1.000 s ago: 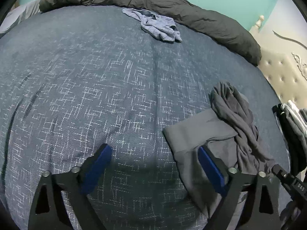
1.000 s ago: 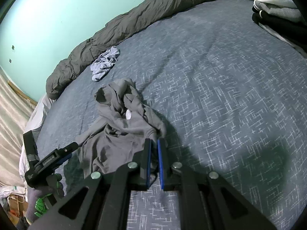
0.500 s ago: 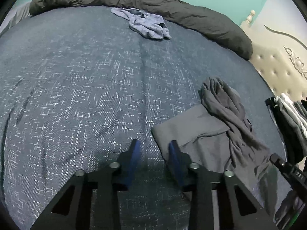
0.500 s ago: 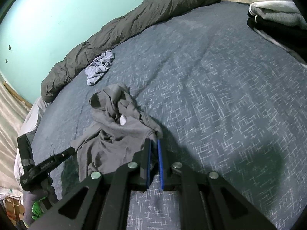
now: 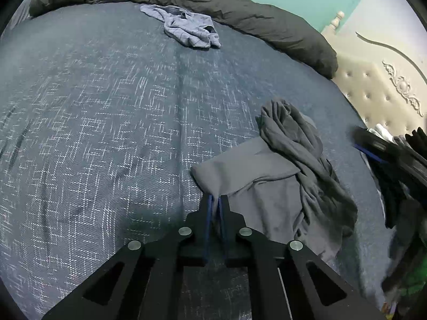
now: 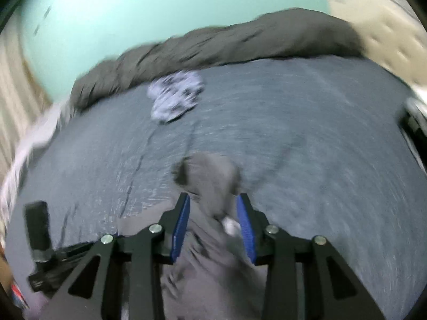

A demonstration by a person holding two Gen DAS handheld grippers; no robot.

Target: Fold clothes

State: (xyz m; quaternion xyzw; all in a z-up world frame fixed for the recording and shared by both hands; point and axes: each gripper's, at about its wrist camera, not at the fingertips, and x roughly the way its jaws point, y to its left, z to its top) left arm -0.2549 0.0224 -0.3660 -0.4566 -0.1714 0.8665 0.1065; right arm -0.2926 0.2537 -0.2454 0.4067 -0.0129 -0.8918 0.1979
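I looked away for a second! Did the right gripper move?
Yes. The right gripper slid off the grey shirt's corner, toward its bunched middle, nearer the blue clothes; its jaws are opening.

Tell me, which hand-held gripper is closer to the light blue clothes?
Neither clearly. The left hand-held gripper and right hand-held gripper are both at the grey shirt, far from the light blue clothes.

Both wrist views low over bed, angled down; right blurred, apparently sharing duvet
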